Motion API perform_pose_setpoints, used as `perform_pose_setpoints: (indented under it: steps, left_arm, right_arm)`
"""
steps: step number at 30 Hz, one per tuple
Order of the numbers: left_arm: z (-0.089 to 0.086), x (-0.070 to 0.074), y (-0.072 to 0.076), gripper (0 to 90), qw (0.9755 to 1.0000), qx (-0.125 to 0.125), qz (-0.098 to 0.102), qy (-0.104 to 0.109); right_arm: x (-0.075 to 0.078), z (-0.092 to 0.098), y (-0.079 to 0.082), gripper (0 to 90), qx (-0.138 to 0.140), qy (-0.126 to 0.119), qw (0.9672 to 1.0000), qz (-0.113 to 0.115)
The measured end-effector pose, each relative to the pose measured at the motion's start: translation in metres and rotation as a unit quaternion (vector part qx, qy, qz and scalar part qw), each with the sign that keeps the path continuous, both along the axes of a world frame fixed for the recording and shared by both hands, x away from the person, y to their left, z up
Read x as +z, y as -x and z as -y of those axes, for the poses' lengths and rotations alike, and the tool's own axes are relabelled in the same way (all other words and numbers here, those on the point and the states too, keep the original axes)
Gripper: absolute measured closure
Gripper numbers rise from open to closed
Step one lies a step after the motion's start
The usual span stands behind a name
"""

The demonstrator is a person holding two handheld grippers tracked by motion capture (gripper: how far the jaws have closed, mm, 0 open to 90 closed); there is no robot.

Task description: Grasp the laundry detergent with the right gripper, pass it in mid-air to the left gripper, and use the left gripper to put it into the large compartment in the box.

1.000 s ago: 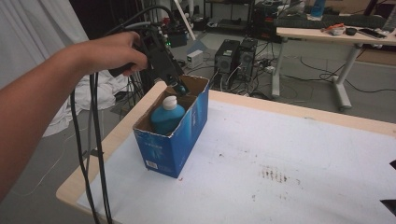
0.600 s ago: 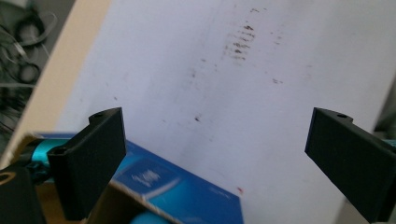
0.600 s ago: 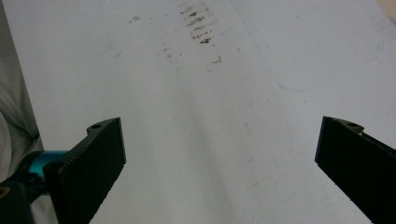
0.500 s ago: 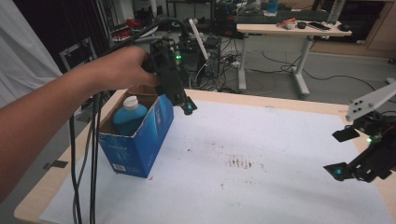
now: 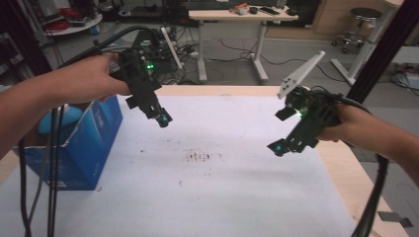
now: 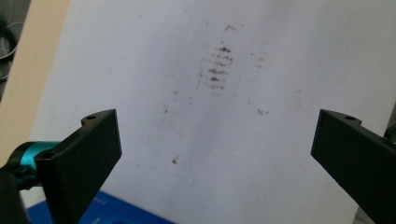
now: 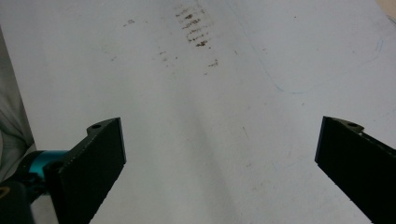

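Both grippers are being held above the white table cover [image 5: 212, 187], each with its jaws spread wide and nothing between them. In the high view, the left gripper [image 5: 160, 118] is being gripped by the left hand [image 5: 94, 81] just beside the blue cardboard box [image 5: 84, 143], tilted down toward the sheet, while the right gripper [image 5: 279, 146] is being held well apart at the far side, its grey three-cornered plate [image 5: 300, 75] sticking upward. The left gripper's jaws have just been opening, with nothing lying between them.

Inside the box, a blue bottle [image 5: 66, 118] is being largely hidden by the left forearm and the box wall, so only a rounded light-blue part is being seen; its cap and label cannot be made out. The box is being cut off at the left edge.

In the left gripper view, the brown smudges [image 6: 217, 70] on the sheet are being shown sharply between the open jaws, and a sliver of the blue box is being caught at the bottom edge. In the right gripper view, the same smudges are being seen from the opposite side, together with faint blue pen lines [image 7: 299, 88] too faint to be made out from above.
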State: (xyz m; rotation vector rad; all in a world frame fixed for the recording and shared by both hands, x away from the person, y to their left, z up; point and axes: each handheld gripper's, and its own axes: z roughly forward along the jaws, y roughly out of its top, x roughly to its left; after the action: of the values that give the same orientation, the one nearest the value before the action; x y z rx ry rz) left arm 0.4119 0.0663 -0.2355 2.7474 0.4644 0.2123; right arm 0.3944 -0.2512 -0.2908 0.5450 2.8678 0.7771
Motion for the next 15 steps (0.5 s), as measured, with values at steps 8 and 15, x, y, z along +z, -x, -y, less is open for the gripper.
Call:
perform_pose_setpoints:
  steps: [8, 15]
  left_arm:
    - [0.017, -0.016, -0.015, 1.6, 0.9999, 0.006, -0.009, 0.001]
    - [0.028, -0.032, -0.021, 1.6, 0.9997, -0.005, -0.022, 0.002]
  right_arm:
    - [0.000, 0.003, -0.003, 0.8, -0.005, -0.005, 1.0000, -0.002]
    - [-0.001, 0.004, -0.004, 0.8, -0.001, -0.005, 1.0000, -0.006]
